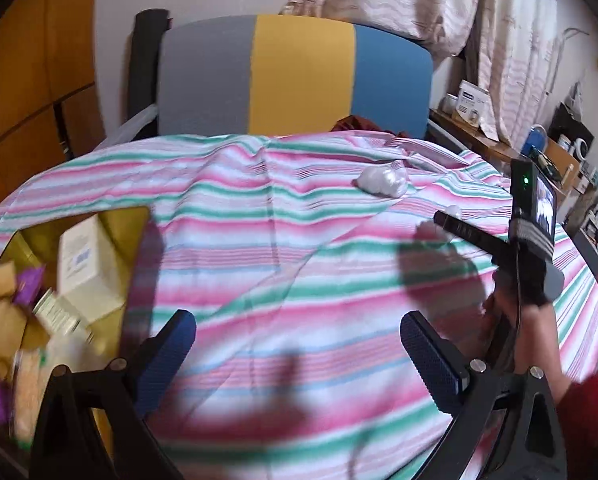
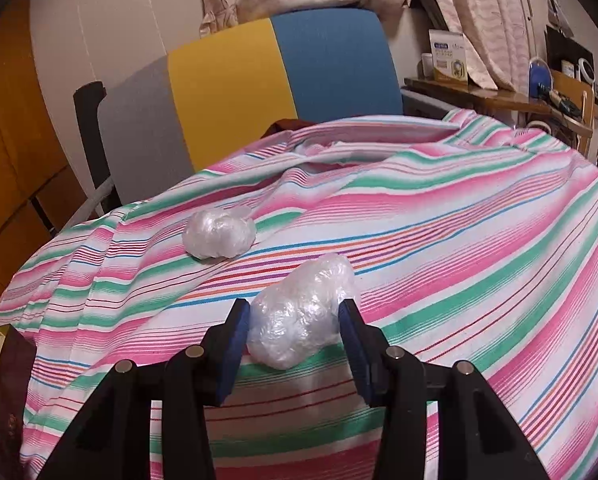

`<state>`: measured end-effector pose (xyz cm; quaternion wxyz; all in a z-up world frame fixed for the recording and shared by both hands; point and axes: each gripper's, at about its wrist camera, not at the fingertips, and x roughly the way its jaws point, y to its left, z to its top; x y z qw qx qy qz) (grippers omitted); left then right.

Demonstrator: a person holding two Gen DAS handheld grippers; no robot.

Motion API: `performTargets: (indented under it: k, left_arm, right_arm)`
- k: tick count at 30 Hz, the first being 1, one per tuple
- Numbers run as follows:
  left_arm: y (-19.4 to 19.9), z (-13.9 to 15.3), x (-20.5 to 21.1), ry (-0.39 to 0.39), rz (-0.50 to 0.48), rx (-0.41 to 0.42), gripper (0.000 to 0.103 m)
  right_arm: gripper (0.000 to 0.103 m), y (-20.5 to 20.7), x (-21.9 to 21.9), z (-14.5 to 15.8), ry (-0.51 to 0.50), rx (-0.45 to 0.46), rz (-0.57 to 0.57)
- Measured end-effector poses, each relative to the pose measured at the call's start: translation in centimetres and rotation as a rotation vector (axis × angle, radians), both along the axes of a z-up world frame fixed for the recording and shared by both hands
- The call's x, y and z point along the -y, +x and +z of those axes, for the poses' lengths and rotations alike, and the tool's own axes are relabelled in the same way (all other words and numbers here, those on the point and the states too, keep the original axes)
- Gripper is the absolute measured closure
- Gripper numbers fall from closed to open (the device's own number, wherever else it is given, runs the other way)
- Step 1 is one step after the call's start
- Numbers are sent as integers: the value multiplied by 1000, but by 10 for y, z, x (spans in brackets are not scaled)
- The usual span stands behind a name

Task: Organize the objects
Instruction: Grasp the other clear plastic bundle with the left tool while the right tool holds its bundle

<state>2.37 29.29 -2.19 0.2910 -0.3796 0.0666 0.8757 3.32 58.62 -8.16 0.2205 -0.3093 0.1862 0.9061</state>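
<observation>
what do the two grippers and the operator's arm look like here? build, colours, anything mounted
Both the left gripper and right gripper have black angular plastic frames with silver round bolt heads and blue ribbed pads lining the jaws. Seen from the left wrist, the right unit carries a black camera with a green LED and lit screen. The operator's bare forearm shows beside a red sleeve.

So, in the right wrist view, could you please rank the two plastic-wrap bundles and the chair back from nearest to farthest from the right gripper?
1. Nearer plastic-wrap bundle, between the right gripper fingers.
2. Farther plastic-wrap bundle, ahead-left on the striped cloth.
3. Chair back, behind the cloth.
</observation>
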Motion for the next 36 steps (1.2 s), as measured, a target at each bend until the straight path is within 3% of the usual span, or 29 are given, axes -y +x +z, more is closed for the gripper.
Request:
performTargets:
  k: [10,19,25,31,36]
  left_arm:
    - [-82,-12,-82,4,-10,131,0]
    - [-124,-16,-161,-4,-73,34,0]
    - [-152,-32,-204,23,-120,92,0]
    - [-155,-49,-231,-39,-151,42,0]
    - [-160,-57,-237,-26,-151,9,5]
  right_arm:
    - [57,15,4,7,76,-49,-74]
    - [57,11,29,13,225,-38,-62]
    - [57,13,21,10,207,-46,-87]
    - [56,11,23,8,220,-43,-91]
    - [56,12,23,7,222,-47,-92]
